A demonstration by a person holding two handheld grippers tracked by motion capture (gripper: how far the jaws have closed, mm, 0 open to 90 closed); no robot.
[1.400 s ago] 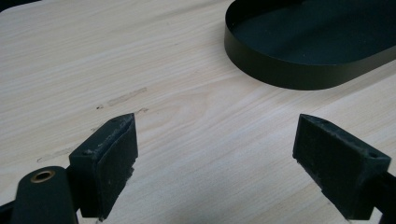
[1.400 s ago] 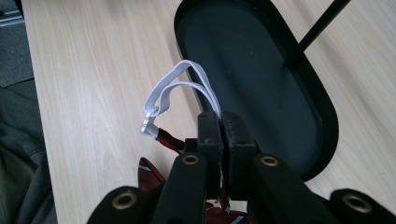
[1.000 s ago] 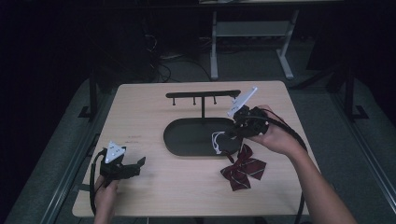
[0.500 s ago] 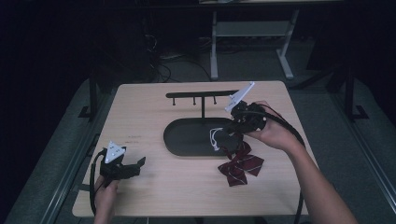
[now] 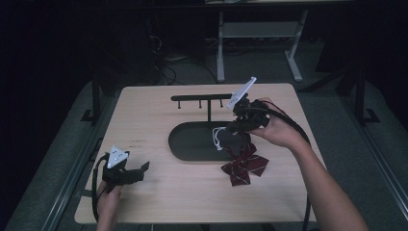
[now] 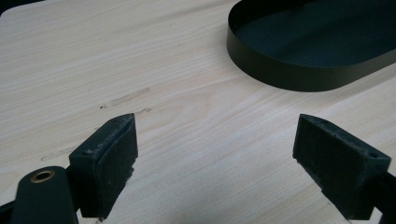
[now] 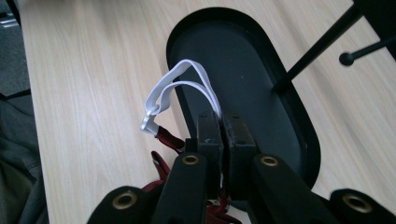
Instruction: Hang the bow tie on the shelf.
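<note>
The right tool [image 7: 219, 128] is clenched on the white elastic loop [image 7: 180, 88] of one maroon bow tie [image 5: 245, 163], lifted at the 3 o'clock rim of one black tray [image 5: 192, 144]. The left tool [image 6: 215, 154] gapes released over the worktop [image 6: 187, 107].

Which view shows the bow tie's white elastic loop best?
The right gripper view: the white elastic loop arches up close from the shut right tongs, over the black tray. The high view shows it small and thin. The left gripper view faces bare table and tray.
</note>
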